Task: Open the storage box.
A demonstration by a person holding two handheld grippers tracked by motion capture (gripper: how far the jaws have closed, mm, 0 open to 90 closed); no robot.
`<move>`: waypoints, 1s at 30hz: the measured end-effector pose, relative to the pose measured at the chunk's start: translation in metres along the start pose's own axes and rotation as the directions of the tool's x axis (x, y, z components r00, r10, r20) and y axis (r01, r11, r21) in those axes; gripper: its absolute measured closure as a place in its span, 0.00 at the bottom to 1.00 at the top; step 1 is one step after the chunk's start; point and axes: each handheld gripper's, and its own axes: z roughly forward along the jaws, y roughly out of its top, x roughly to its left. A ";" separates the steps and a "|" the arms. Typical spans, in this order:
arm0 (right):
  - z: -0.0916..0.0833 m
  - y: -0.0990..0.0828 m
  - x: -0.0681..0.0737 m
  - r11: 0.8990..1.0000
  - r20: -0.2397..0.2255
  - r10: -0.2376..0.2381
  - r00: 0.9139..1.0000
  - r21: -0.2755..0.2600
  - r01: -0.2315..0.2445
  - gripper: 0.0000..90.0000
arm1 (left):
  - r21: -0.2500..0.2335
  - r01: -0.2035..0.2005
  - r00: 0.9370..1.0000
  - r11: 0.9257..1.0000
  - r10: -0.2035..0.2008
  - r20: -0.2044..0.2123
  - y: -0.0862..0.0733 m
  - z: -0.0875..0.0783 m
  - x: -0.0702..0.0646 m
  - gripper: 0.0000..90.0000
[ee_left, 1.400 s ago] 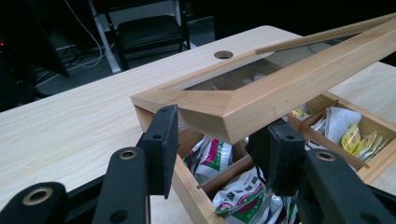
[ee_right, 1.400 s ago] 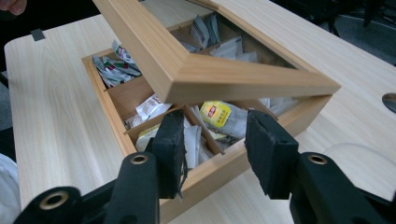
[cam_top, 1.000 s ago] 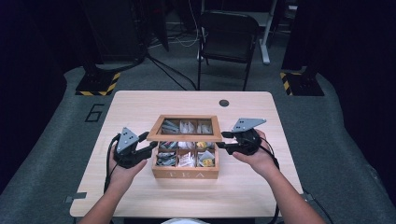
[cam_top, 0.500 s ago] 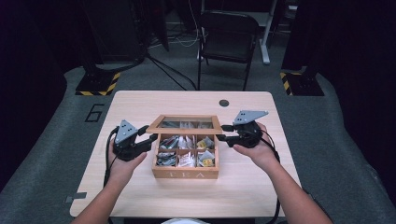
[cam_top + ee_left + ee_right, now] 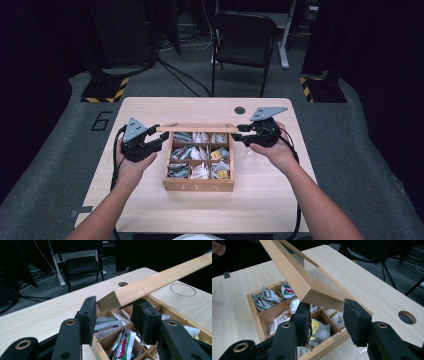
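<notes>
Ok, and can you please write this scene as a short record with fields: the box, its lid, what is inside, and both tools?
box: wooden tea box, marked TEA, on the table
lid: lid tilted up, front edge lifted off the box
contents: tea bags in compartments
left tool: left tool at the lid's left front corner, corner between the jaws, seemingly gripped
right tool: right tool at the right front corner, jaws have just been closing on it
</notes>
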 end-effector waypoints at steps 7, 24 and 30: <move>0.002 0.007 -0.009 1.000 0.011 0.009 1.000 -0.004 -0.009 0.64 | -0.010 0.000 1.000 1.000 0.000 -0.005 0.008 0.005 0.004 0.62; 0.013 0.013 -0.027 0.999 0.009 0.039 0.999 -0.023 -0.039 0.63 | -0.012 0.001 1.000 1.000 -0.001 -0.007 0.019 0.016 0.013 0.63; 0.015 0.018 -0.028 0.998 0.011 0.043 0.999 -0.037 -0.043 0.66 | -0.021 0.011 1.000 1.000 -0.011 -0.006 0.021 0.022 0.018 0.63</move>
